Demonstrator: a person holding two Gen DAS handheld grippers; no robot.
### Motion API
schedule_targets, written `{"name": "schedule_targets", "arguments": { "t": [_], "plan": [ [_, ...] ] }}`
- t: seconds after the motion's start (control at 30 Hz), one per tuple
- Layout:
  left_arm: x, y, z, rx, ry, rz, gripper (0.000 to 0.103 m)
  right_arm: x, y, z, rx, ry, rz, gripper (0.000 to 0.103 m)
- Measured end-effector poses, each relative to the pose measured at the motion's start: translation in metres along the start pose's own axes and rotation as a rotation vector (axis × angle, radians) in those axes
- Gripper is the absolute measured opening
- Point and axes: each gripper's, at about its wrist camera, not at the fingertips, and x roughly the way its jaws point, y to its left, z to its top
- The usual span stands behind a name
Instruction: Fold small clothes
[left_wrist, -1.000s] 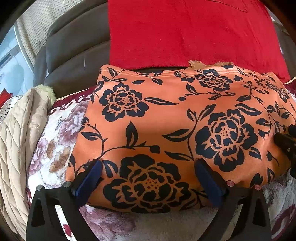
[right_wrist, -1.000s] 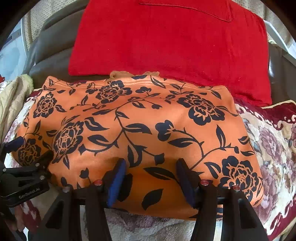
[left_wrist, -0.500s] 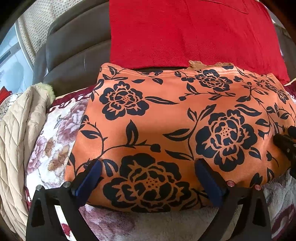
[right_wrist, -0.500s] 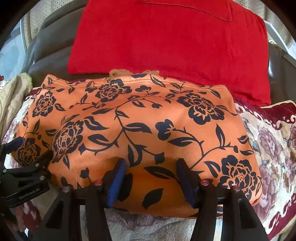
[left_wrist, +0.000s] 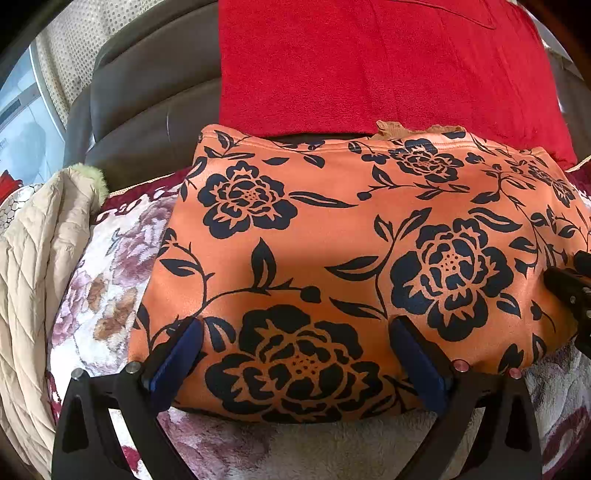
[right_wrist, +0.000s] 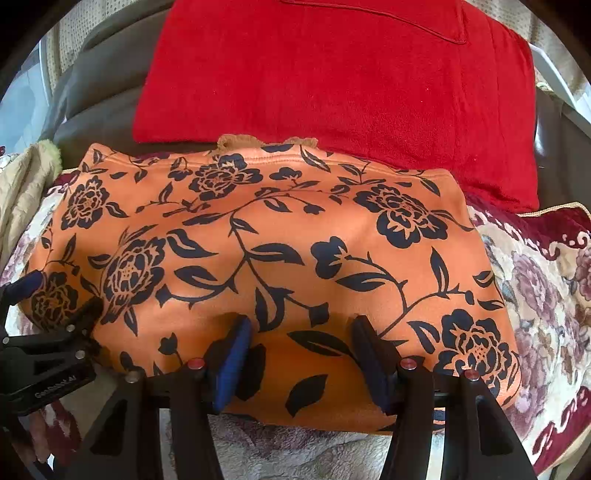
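Observation:
An orange garment with a black flower print (left_wrist: 354, 258) lies folded into a rectangle on a flowered blanket; it also fills the right wrist view (right_wrist: 273, 258). My left gripper (left_wrist: 291, 354) is open, its blue pads resting on the near left part of the garment. My right gripper (right_wrist: 299, 354) is open, with a narrower gap, pads on the near edge toward the right. Neither holds cloth. The left gripper also shows at the left edge of the right wrist view (right_wrist: 55, 306).
A red cloth (left_wrist: 388, 62) hangs over the dark sofa back (left_wrist: 147, 122) behind the garment. A beige quilted jacket (left_wrist: 33, 258) lies at the left. The flowered blanket (right_wrist: 546, 295) extends to the right.
Almost nothing has moved; the garment's left edge settled slightly. Both grippers stay open on the near edge.

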Motion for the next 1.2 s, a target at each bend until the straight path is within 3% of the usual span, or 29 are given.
{"name": "schedule_targets", "arguments": {
  "t": [0.23,0.43,0.57,0.63,0.73,0.9,1.0,1.2],
  "plan": [
    [-0.011,0.016,0.002,-0.059,0.013,-0.031,0.101,0.001,0.0,0.001,-0.008,0.01,0.008,0.061],
    [-0.037,0.06,-0.004,-0.119,-0.052,0.078,0.101,-0.017,-0.035,0.003,0.118,-0.024,0.115,0.059],
    [-0.026,0.088,-0.008,-0.16,0.006,0.138,0.101,-0.032,-0.067,-0.002,0.184,-0.07,0.068,0.059],
    [-0.01,0.094,-0.01,-0.166,0.06,0.132,0.101,-0.026,-0.088,-0.007,0.247,-0.045,0.07,0.059],
    [-0.002,0.096,-0.007,-0.181,0.081,0.121,0.101,-0.008,-0.106,-0.015,0.295,0.022,0.101,0.059],
    [-0.021,0.112,-0.009,-0.246,0.072,0.051,0.101,-0.021,-0.123,-0.019,0.367,0.009,0.202,0.059],
    [-0.041,0.114,-0.021,-0.271,0.048,-0.032,0.101,-0.035,-0.135,-0.028,0.411,-0.017,0.305,0.061],
    [-0.046,0.108,-0.043,-0.337,0.101,-0.222,0.101,-0.038,-0.16,-0.059,0.583,0.009,0.515,0.064]
  ]
}}
